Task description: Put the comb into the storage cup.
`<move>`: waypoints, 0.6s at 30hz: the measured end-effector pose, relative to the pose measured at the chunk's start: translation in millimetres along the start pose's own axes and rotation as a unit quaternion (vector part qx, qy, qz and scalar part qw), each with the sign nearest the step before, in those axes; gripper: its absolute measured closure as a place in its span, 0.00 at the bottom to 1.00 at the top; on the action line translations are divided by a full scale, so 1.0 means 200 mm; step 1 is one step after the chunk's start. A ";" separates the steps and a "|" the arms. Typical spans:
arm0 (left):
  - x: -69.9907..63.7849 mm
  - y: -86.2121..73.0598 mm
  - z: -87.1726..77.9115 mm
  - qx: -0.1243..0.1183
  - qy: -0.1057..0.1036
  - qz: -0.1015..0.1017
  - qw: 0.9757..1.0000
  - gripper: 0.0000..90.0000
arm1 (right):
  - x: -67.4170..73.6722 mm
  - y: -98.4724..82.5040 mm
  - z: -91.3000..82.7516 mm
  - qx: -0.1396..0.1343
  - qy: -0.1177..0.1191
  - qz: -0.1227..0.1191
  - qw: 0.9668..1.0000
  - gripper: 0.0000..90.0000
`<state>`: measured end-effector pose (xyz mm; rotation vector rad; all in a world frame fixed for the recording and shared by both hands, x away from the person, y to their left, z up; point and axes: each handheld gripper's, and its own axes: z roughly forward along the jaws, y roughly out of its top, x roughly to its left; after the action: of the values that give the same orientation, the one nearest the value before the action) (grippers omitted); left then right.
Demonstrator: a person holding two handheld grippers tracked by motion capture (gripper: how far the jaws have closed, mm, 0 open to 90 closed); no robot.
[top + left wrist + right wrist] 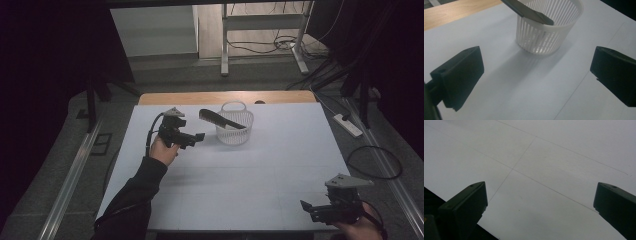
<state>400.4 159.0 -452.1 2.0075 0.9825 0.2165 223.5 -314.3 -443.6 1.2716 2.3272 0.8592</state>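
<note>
So the left gripper (194, 138) is wide open, holding nothing, just left of the white basket (234, 131). A dark comb (220, 119) rests across the basket's rim, sticking out toward that gripper. The right gripper (311, 208), well away from the basket, gapes empty too.

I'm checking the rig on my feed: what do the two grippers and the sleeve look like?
Both the left gripper and the right gripper are black, with blocky wedge-shaped jaws, and each carries a grey three-cornered plate on top. A black cable loops from the left one. The left forearm wears a dark sleeve.
</note>
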 end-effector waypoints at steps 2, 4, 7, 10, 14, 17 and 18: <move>0.00 -0.01 -0.01 0.002 0.000 0.000 1.000 0.00 | 0.00 0.00 0.00 0.001 0.000 -0.001 1.000 0.00; -0.01 -0.01 -0.01 0.003 -0.001 -0.001 1.000 0.00 | 0.00 0.00 0.00 0.000 0.000 0.000 1.000 0.00; -0.01 -0.02 -0.04 0.000 0.003 -0.003 1.000 0.00 | 0.00 0.00 0.00 0.000 0.001 0.000 1.000 0.00; -0.01 -0.03 -0.06 -0.003 0.003 -0.006 1.000 0.00 | 0.00 0.00 0.00 -0.001 0.001 0.000 1.000 0.00; -0.02 -0.05 -0.08 -0.002 0.002 -0.007 1.000 0.00 | 0.00 0.00 0.00 -0.001 0.002 0.000 1.000 0.00; -0.03 -0.06 -0.10 -0.004 0.002 -0.007 1.000 0.00 | 0.00 0.00 0.00 -0.001 0.002 -0.001 1.000 0.00; -0.03 -0.06 -0.10 -0.006 0.002 -0.007 1.000 0.00 | 0.00 0.00 0.00 0.000 0.002 -0.001 1.000 0.00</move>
<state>379.4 171.5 -448.0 1.9894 0.9945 0.2180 223.3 -314.1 -443.5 1.2679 2.3301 0.8621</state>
